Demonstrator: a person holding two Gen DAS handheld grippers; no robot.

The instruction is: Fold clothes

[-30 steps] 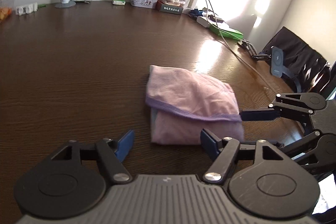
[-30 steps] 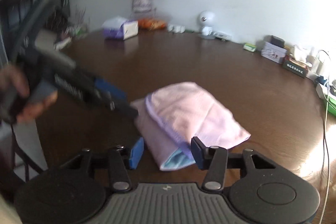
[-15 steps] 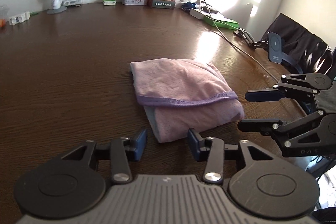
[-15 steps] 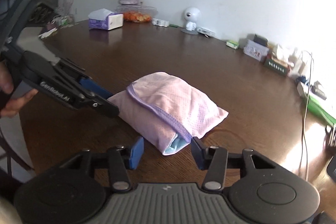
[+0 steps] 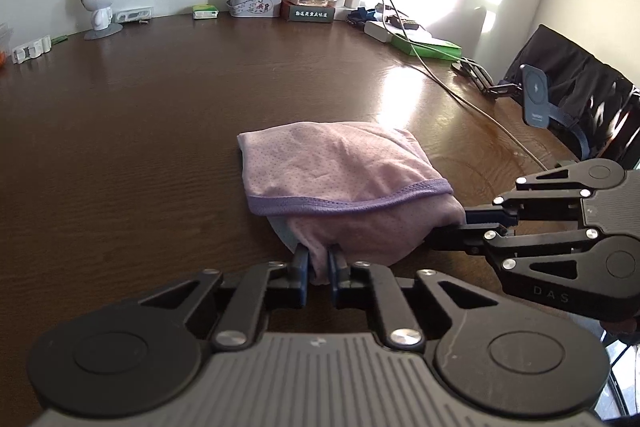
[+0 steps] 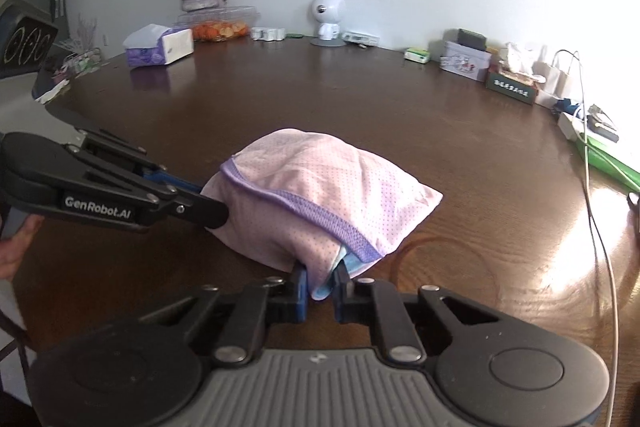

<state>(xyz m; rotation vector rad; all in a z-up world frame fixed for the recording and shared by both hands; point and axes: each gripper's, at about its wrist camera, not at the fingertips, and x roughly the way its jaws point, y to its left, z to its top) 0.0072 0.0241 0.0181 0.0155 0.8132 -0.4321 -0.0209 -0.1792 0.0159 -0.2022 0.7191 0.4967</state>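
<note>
- The dark wooden counter [image 5: 140,147] carries a folded pink garment [image 5: 340,183] with a purple hem, lying near its near edge.
- The left tool [image 5: 318,267] reaches in low, its fingers pinched onto the garment's near edge.
- The right tool [image 6: 322,283] comes in level from the other side, likewise clamped on a corner where a pale blue layer [image 6: 354,265] shows.
- A hand [image 6: 14,247] is cut off at the frame's left edge.
- What lies inside the fold is hidden.
</note>
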